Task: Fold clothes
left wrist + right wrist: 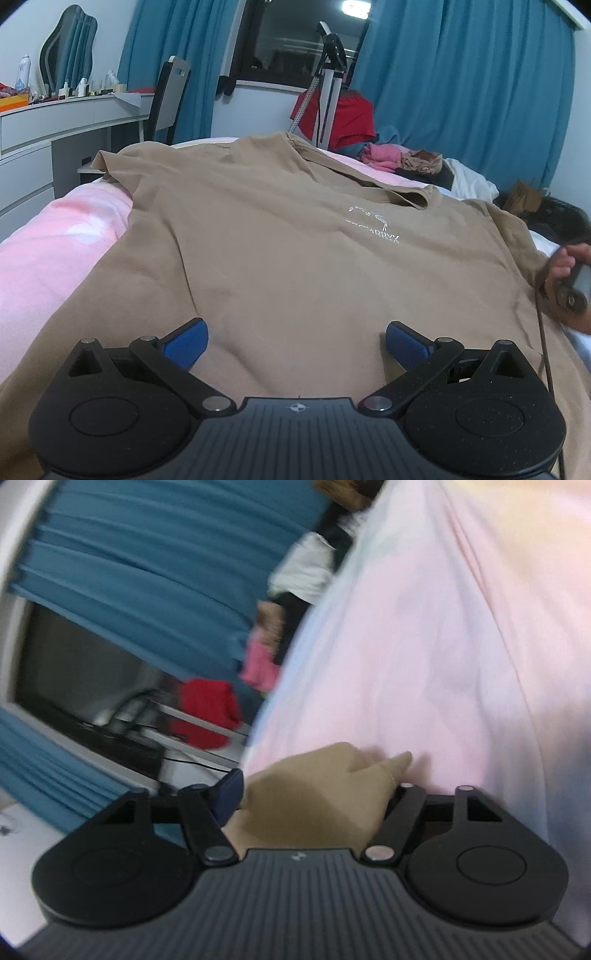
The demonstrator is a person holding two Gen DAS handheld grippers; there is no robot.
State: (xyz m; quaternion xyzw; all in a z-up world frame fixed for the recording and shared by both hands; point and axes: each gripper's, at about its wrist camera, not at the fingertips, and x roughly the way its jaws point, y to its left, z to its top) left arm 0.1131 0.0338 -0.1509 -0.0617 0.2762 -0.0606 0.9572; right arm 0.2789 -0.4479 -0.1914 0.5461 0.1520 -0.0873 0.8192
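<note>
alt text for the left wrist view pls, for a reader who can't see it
A tan t-shirt with a small white chest logo lies spread on a pink-covered bed, with the open left gripper over its near edge. Behind are blue curtains, a white desk and a pile of clothes.

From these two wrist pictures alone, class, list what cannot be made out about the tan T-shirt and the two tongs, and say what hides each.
- Left wrist view: the logo lettering on the tan T-shirt is too small and faint to read fully.
- Left wrist view: the shirt's near hem is hidden behind the left tongs.
- Right wrist view: motion blur and bunched tan cloth hide one pad of the right tongs, so the grip is unclear.
</note>
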